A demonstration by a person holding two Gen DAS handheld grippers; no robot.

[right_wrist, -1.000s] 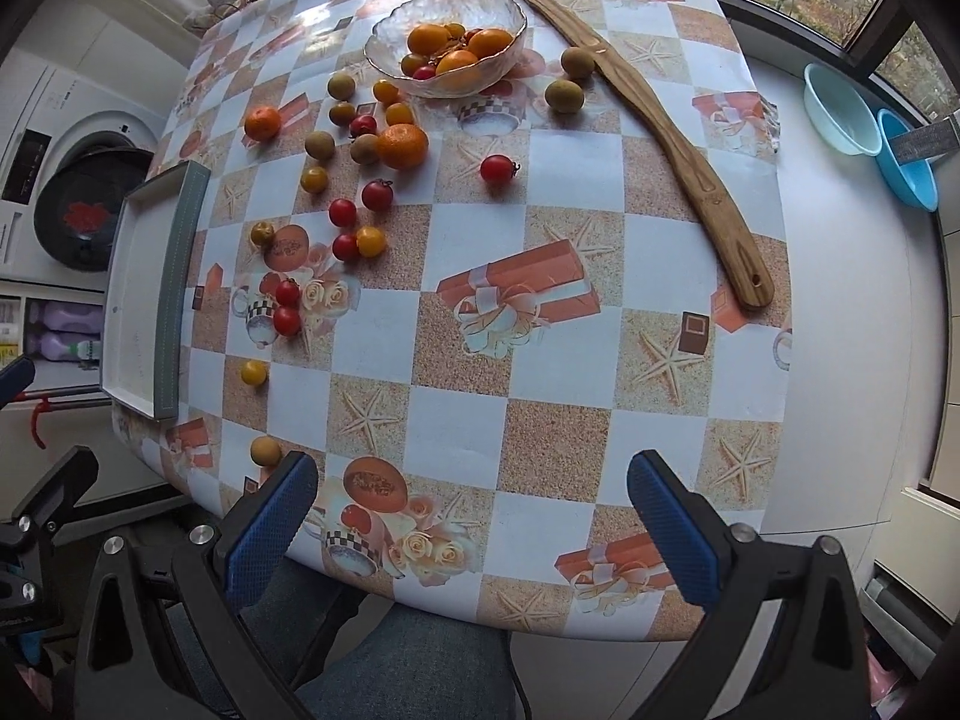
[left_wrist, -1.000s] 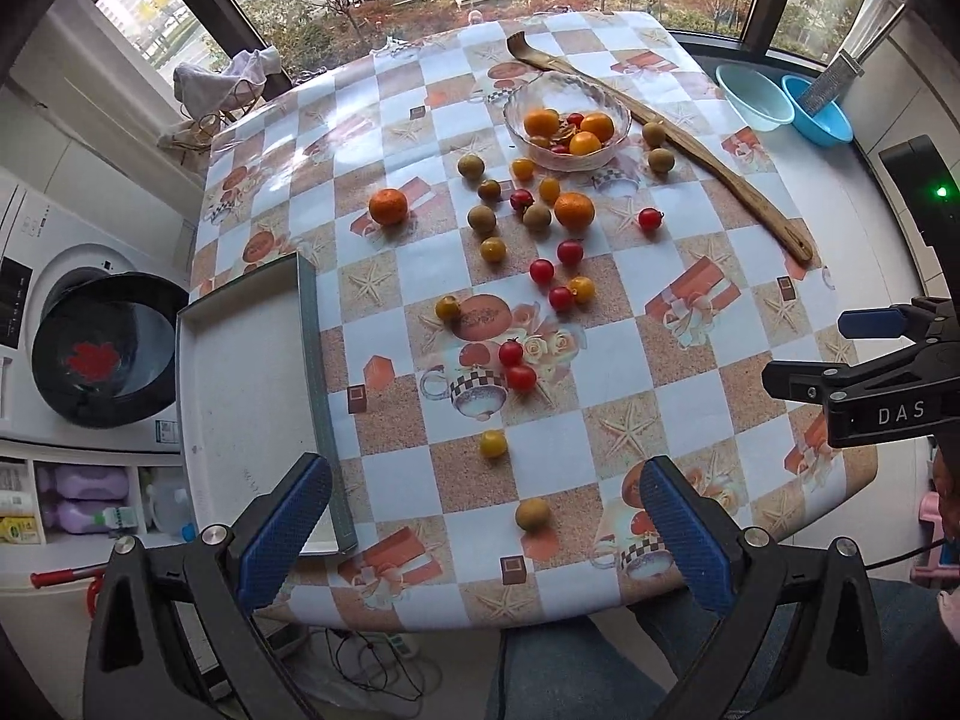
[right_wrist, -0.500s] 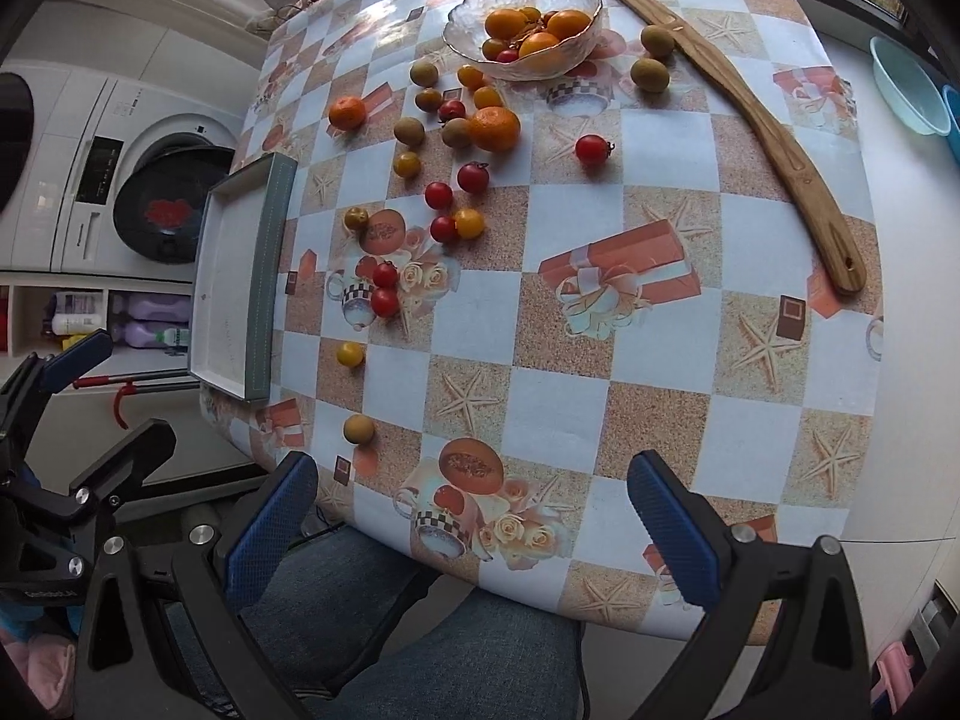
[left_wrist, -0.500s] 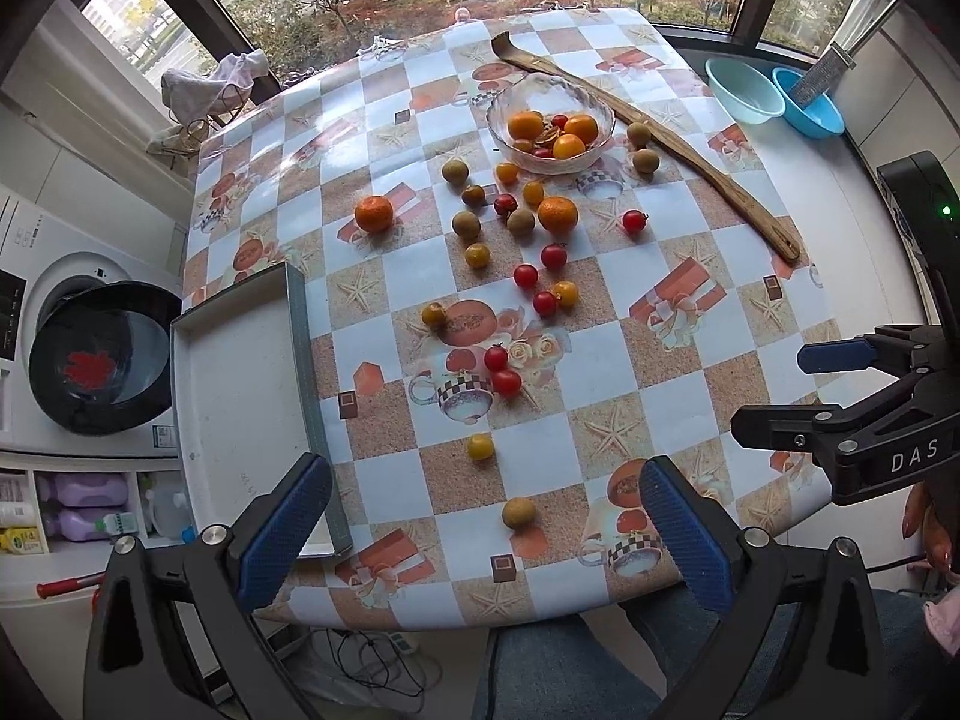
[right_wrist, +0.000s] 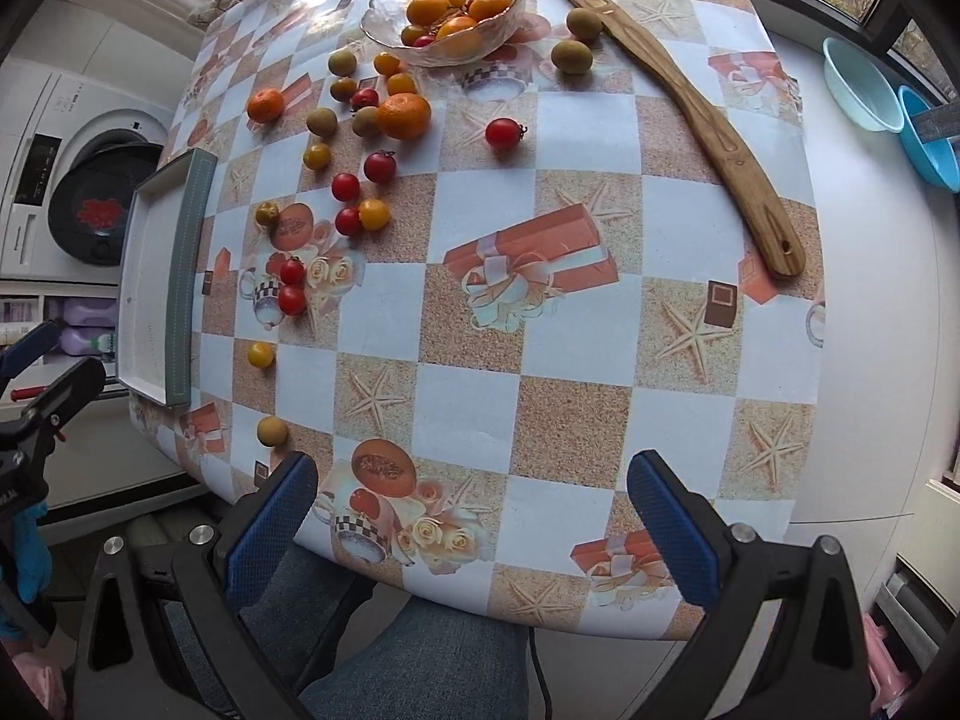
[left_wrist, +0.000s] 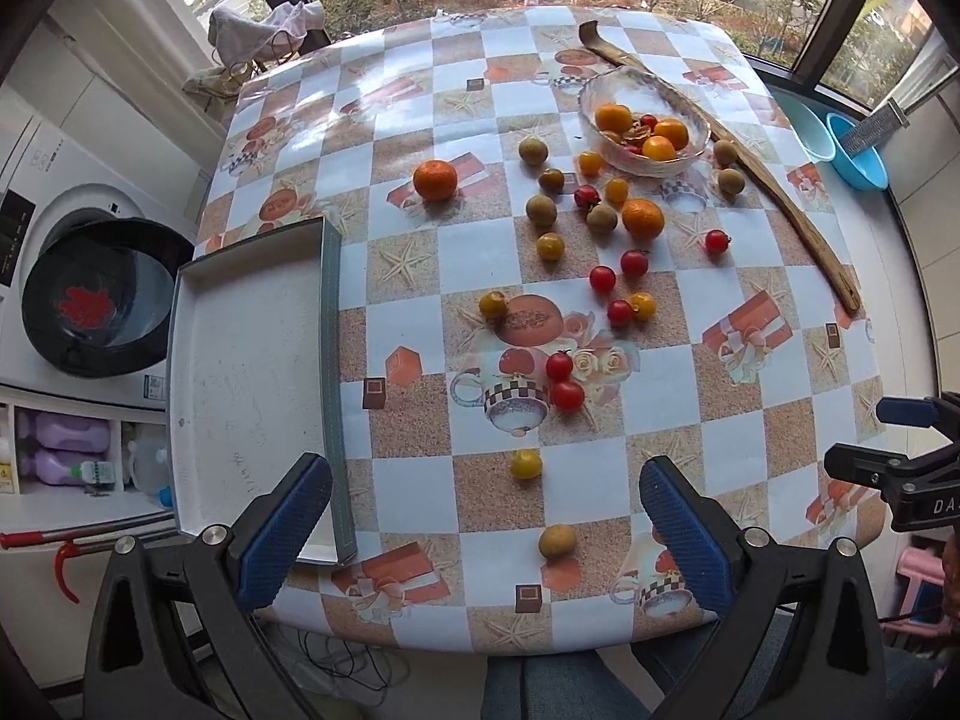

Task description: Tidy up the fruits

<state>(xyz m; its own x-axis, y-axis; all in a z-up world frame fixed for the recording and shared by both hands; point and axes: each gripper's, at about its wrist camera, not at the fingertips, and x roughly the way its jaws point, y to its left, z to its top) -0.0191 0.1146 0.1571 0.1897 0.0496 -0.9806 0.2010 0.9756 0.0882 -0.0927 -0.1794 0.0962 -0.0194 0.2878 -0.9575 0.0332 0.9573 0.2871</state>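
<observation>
Several fruits lie scattered on the checked tablecloth: red cherry tomatoes [left_wrist: 567, 395], yellow ones [left_wrist: 526, 463], brown round fruits [left_wrist: 557, 541] and oranges [left_wrist: 435, 180]. A glass bowl [left_wrist: 624, 156] at the far side holds oranges and tomatoes; it also shows in the right wrist view [right_wrist: 390, 39]. An empty white tray [left_wrist: 246, 384] lies at the table's left edge. My left gripper [left_wrist: 480, 528] is open and empty above the near edge. My right gripper [right_wrist: 474, 522] is open and empty over the near right part.
A long wooden spatula [left_wrist: 780, 192] lies along the right side behind the bowl. Two blue basins [left_wrist: 852, 150] stand on the counter at the right. A washing machine [left_wrist: 90, 300] stands left of the table. The person's legs are under the near edge.
Both grippers have moved forward and lower toward the table, so the fruits look closer. Both stay open and empty. Nothing on the table has moved.
</observation>
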